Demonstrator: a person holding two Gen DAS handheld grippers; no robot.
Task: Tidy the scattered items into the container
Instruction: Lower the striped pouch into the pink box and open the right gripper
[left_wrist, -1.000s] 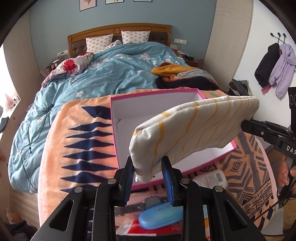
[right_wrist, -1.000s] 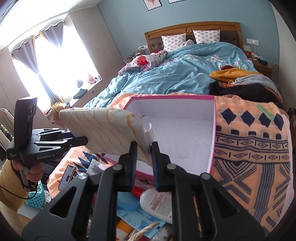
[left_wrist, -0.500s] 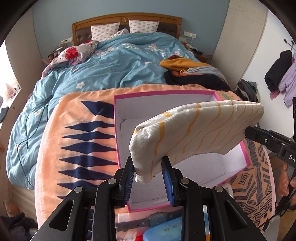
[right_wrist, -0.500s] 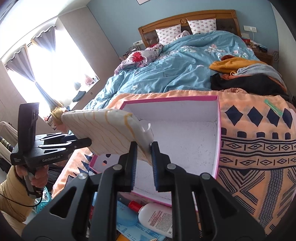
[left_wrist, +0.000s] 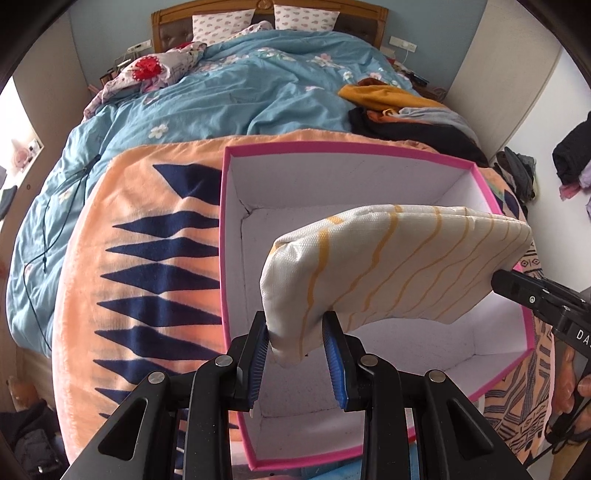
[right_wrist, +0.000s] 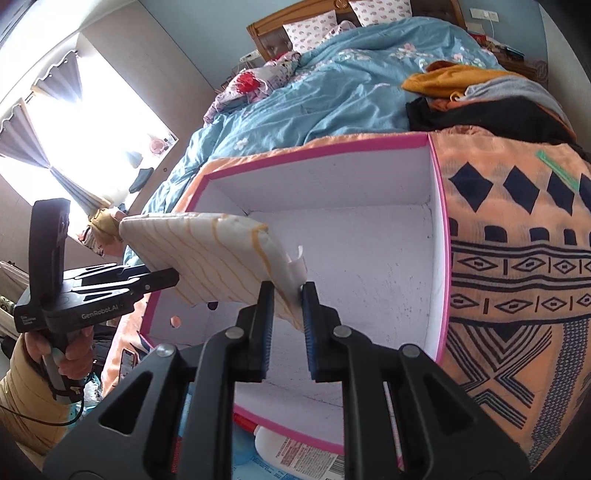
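Observation:
A cream cloth pouch with wavy orange stripes (left_wrist: 399, 258) hangs level over the open pink-rimmed white box (left_wrist: 332, 155). My left gripper (left_wrist: 295, 336) is shut on one end of the pouch. My right gripper (right_wrist: 288, 299) is shut on the other end (right_wrist: 221, 258), by a white tag. The box (right_wrist: 439, 236) stands on an orange patterned blanket and its white floor is bare. The other gripper shows in each view, at the right edge of the left wrist view (left_wrist: 535, 299) and at the left of the right wrist view (right_wrist: 92, 291).
The orange blanket with dark blue diamonds (left_wrist: 147, 280) lies over a bed with a blue quilt (left_wrist: 240, 85). A pile of clothes (left_wrist: 406, 114) sits beyond the box. A white bottle (right_wrist: 295, 450) and blue items lie in front of the box's near wall.
Both grippers have carried the pouch forward from the box's near edge to above its interior. The loose items in front have slid almost out of view. Both grips are unchanged.

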